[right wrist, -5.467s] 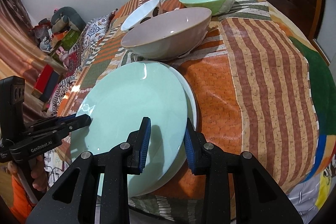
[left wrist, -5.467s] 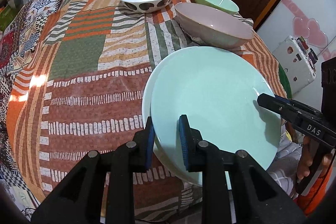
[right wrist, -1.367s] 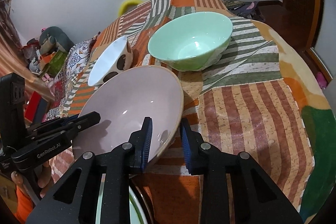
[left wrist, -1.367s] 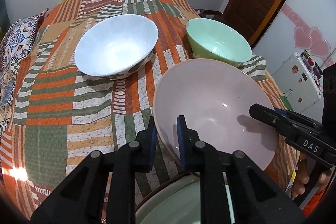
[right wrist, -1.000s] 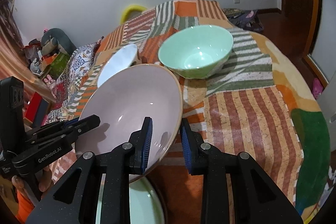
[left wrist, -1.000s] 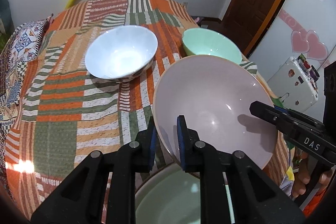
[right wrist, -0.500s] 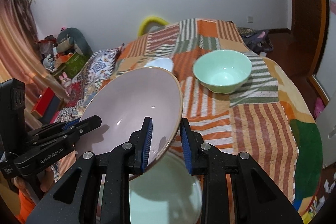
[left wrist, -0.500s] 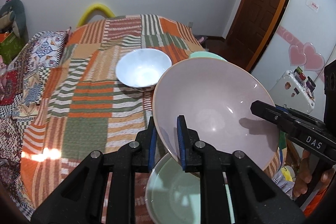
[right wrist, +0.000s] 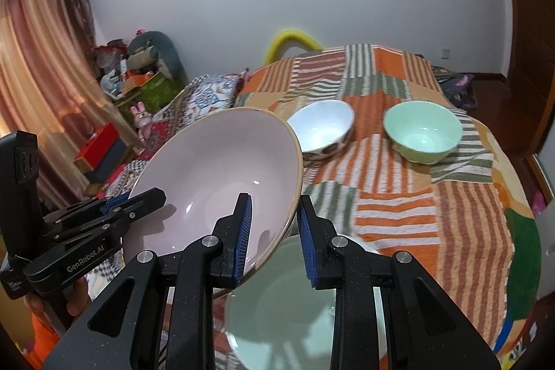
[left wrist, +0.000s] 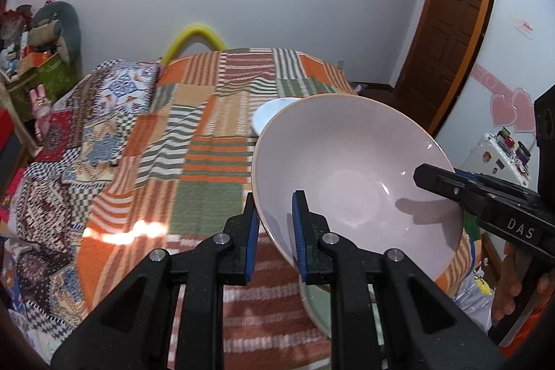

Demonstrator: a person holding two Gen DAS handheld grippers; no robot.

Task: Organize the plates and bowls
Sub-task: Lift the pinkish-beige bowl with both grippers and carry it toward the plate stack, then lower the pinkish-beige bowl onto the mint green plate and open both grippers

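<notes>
A large pink bowl (left wrist: 350,179) is held in the air between both grippers, above the pale green plates (right wrist: 295,304). My left gripper (left wrist: 274,231) is shut on its left rim. My right gripper (right wrist: 272,231) is shut on its right rim; the bowl (right wrist: 222,175) tilts up in that view. The right gripper also shows in the left wrist view (left wrist: 430,177), and the left gripper in the right wrist view (right wrist: 149,198). A white bowl (right wrist: 321,127) and a green bowl (right wrist: 421,130) stand further back on the patchwork tablecloth (right wrist: 399,203).
The round table (left wrist: 194,162) has its edge close at the front and right. Clutter and boxes (right wrist: 138,82) stand at the left by a curtain. A door (left wrist: 447,23) and a white fridge (left wrist: 499,155) are at the right.
Both grippers have lifted the pink bowl from the table and drawn it back over the green plates. The white and green bowls now look farther away.
</notes>
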